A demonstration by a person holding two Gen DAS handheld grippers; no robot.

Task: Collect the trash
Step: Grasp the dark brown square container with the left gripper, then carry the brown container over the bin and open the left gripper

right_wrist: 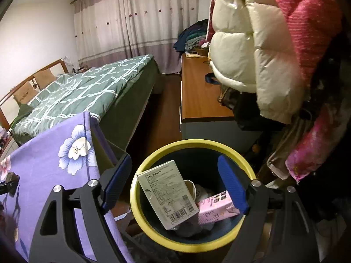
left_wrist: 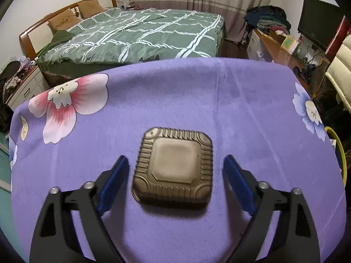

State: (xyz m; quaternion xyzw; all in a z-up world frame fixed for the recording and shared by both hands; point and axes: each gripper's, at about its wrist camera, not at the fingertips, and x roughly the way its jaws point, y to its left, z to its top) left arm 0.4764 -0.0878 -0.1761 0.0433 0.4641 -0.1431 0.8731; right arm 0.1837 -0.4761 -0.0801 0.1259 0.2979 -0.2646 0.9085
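A square, ribbed, bronze-coloured foil tray (left_wrist: 174, 167) lies upside down on the purple flowered tablecloth (left_wrist: 241, 109). My left gripper (left_wrist: 175, 164) stands open around it, one blue pad on each side with a gap to the tray's edges. In the right wrist view my right gripper (right_wrist: 174, 164) hangs open and empty above a dark bin with a yellow rim (right_wrist: 140, 214). Inside the bin lie a pale carton (right_wrist: 169, 195), a pink carton (right_wrist: 216, 206) and some crumpled waste.
A bed with a green checked quilt (left_wrist: 142, 37) stands beyond the table. A wooden desk (right_wrist: 197, 94) sits past the bin, with a cream puffer jacket (right_wrist: 252, 54) and pink clothes hanging over it. The table's corner (right_wrist: 87, 120) is left of the bin.
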